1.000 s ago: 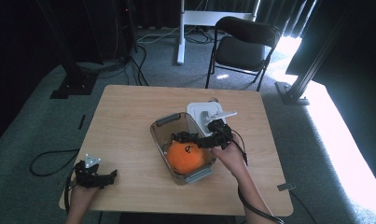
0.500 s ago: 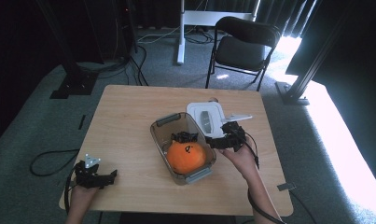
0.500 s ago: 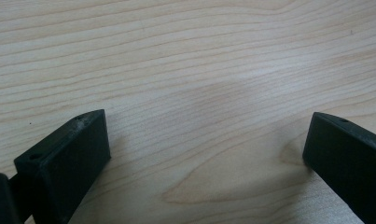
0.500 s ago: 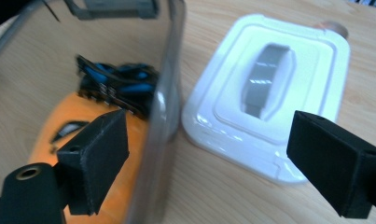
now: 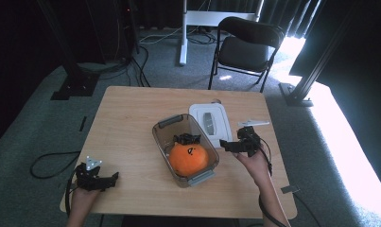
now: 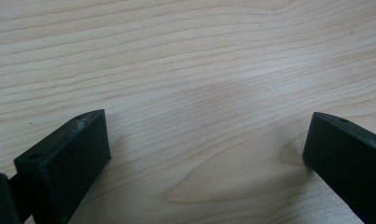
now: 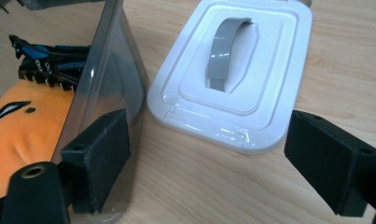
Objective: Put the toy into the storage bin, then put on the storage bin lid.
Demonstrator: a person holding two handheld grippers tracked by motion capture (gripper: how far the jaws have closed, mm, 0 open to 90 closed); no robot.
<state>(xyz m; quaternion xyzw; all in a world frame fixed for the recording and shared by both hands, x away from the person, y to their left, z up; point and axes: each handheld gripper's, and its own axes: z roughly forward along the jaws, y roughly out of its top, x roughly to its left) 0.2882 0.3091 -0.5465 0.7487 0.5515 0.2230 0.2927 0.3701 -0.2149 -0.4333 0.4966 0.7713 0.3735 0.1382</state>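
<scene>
Right gripper (image 7: 209,163): jaws spread wide, holding nothing. The left jaw lies against the clear container (image 7: 115,79) wall; the white lid (image 7: 265,60) with grey handle lies flat just beyond and between the jaws. The orange plush (image 7: 27,126) sits inside the container, left of them. Left gripper (image 6: 204,158): jaws wide apart over bare table (image 6: 185,56).

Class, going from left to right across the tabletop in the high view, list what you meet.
left gripper → clear plastic bin holding the orange plush → white lid → right gripper
</scene>
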